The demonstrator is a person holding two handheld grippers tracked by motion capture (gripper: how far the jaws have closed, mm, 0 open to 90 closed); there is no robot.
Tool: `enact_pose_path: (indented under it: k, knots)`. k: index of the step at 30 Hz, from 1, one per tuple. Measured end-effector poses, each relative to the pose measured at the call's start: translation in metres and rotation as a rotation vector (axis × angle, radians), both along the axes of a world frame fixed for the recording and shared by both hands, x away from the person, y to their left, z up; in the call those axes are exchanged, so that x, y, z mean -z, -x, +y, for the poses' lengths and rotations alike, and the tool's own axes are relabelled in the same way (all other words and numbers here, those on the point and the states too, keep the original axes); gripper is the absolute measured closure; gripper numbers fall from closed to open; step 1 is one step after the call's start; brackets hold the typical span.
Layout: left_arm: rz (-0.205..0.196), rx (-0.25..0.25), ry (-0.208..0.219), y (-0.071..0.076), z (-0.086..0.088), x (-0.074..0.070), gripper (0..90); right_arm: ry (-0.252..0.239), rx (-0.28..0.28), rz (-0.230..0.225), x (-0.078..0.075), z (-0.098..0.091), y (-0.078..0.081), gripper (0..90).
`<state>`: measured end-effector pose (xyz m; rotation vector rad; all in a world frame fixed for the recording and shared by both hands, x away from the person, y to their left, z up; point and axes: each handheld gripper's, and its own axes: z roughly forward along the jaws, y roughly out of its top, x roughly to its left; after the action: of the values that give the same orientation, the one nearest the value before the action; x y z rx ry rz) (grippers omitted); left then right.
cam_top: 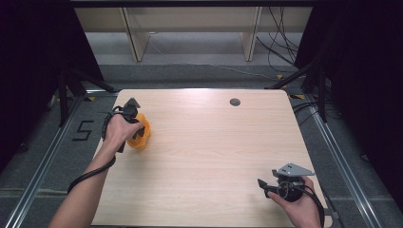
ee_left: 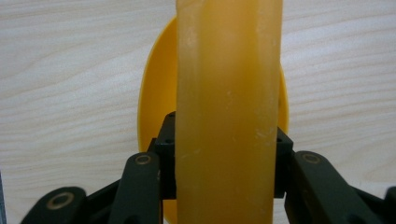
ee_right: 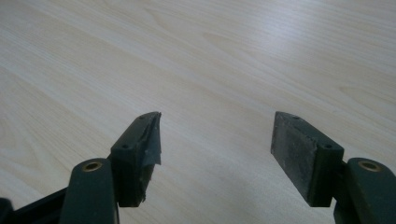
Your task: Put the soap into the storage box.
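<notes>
You were working in what looked like a lab or recording studio set up for capturing handling work, not a home or a shop. You sat at a plain light wood table (cam_top: 204, 142) with a grey cable grommet (cam_top: 235, 102) set into its far edge. Black curtains (cam_top: 33, 57) closed off both sides, and black stand legs (cam_top: 71, 85) stood on the grey carpeted floor (cam_top: 190, 71). Loose cables (cam_top: 280, 42) trailed across that floor at the far right, metal rails (cam_top: 43, 161) ran along either side of the table, and a "5" (cam_top: 83, 130) was marked in tape on the floor. Pale wooden shelving (cam_top: 190, 28) stood against the back.
</notes>
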<state>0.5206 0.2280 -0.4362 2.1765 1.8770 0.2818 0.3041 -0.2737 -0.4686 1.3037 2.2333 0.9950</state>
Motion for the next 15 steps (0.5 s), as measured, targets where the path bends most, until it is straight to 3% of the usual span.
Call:
enact_pose_path:
  k: [8, 10, 15]
  knots:
    - [-0.002, 0.006, -0.009, 0.0011, 0.0016, 0.0027, 55.5, 0.001, -0.001, 0.002, 0.0001, 0.0000, -0.0001, 33.8]
    - [-0.012, 0.007, -0.009, 0.0021, 0.0020, 0.0024, 52.3, 0.024, -0.010, -0.021, 0.0009, -0.0013, -0.0009, 33.8]
    - [-0.049, 0.027, -0.014, 0.0059, 0.0027, -0.0023, 38.6, 0.014, -0.002, -0.011, 0.0007, -0.0001, -0.0003, 33.6]
